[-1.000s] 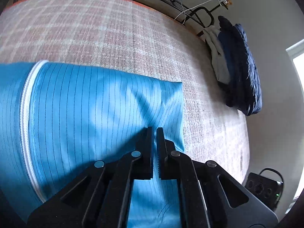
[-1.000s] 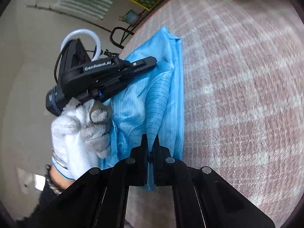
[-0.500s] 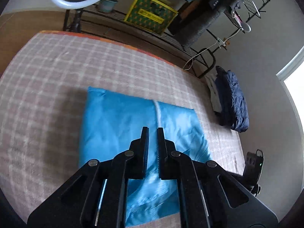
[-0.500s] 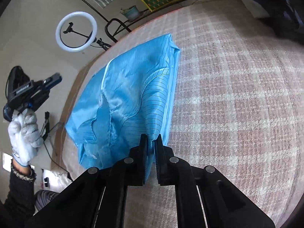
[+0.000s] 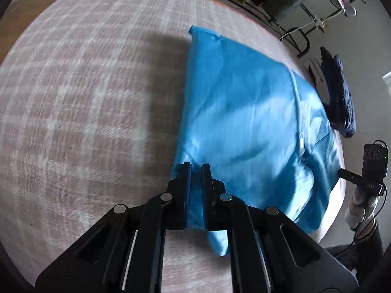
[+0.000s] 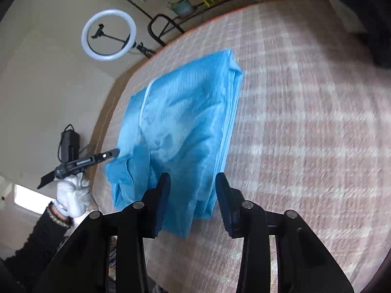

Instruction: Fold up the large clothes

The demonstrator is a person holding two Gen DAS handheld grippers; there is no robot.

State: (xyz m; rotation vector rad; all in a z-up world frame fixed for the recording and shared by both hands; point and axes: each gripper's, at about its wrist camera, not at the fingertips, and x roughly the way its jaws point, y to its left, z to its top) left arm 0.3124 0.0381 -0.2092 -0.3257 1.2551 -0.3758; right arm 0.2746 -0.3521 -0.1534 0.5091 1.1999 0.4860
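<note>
1. Right gripper: jaws parted and opening; the near corner of the blue garment lies between them, neither pad pressing on it.
2. Left gripper: clenched, nothing seen held; it hovers over the garment's near edge.
3. Garment: lies folded on the checked bed cover, zip line uppermost, near edge rumpled.
4. Step, as judged: a fold just laid and released.
5. Next move calls for smoothing, or gripping both near corners for another fold.
</note>
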